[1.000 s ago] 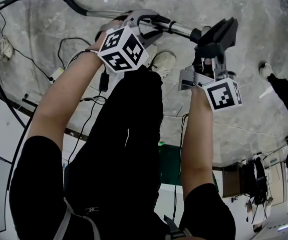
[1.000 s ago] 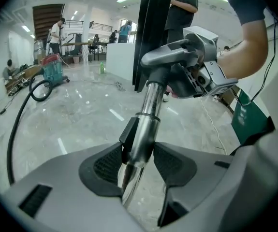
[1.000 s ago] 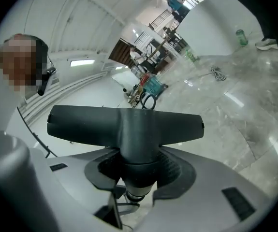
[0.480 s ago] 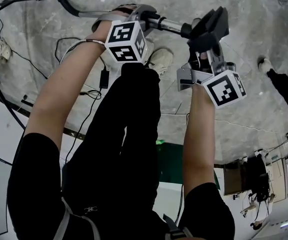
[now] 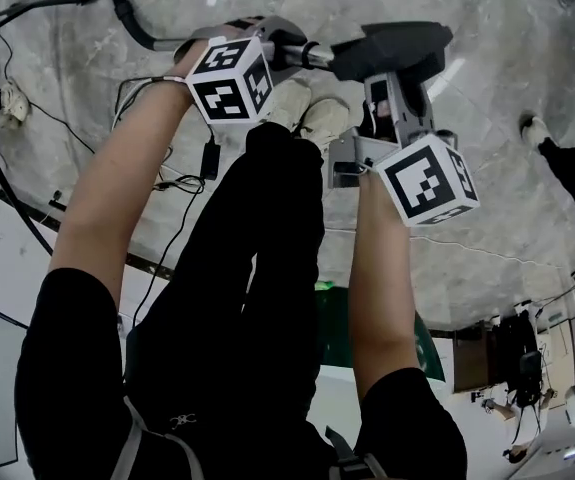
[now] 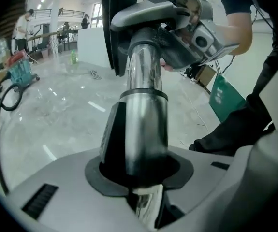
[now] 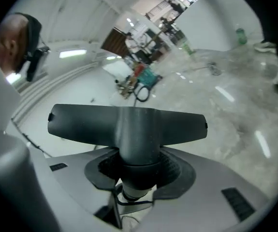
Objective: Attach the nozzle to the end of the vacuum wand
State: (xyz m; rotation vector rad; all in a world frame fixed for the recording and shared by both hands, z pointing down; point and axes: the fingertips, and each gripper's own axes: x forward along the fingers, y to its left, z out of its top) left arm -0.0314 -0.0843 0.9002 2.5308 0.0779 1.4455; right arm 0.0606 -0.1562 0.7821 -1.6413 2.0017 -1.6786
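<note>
A chrome vacuum wand (image 5: 312,56) runs rightward from my left gripper (image 5: 275,40), which is shut on it. In the left gripper view the wand (image 6: 146,105) rises from between the pads of my left gripper (image 6: 143,170), whose jaws have just been closing on the tube. The dark grey T-shaped nozzle (image 5: 392,46) meets the wand's right end; how far it is seated is hidden. My right gripper (image 5: 387,86) grips it from below. The right gripper view shows the nozzle (image 7: 129,124) with its neck clamped in my right gripper (image 7: 136,175).
A black hose (image 5: 132,13) curves over the marble floor behind the left gripper. Cables and a power strip (image 5: 7,96) lie at the left. The holder's black trousers and pale shoes (image 5: 317,118) are below the wand. Another person's feet (image 5: 537,133) stand at the right.
The nozzle has swung from tilted upright to lying across and moved left onto the wand's end. My left gripper has rolled and shifted slightly left; the right gripper followed leftward.
</note>
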